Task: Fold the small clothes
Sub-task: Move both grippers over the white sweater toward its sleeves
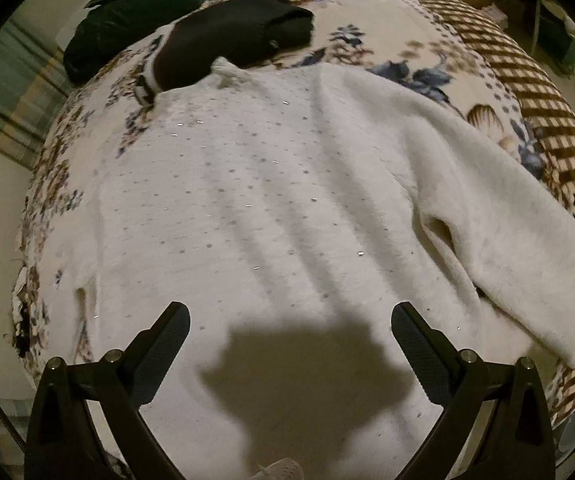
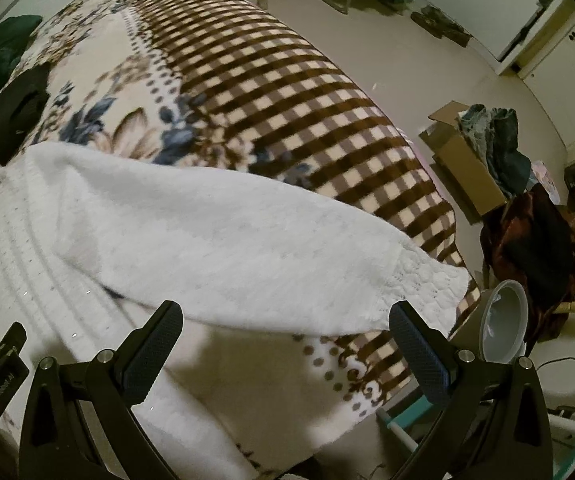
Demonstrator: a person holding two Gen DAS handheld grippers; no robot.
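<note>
While both hover apart | left tongs (image 1: 289, 320) spread, empty | right tongs (image 2: 285, 318) spread, empty | white sweater (image 1: 267, 208) flat on blanket (image 2: 271, 80)

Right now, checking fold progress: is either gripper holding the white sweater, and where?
Nothing held: left gripper and right gripper are both open above the white sweater.
</note>
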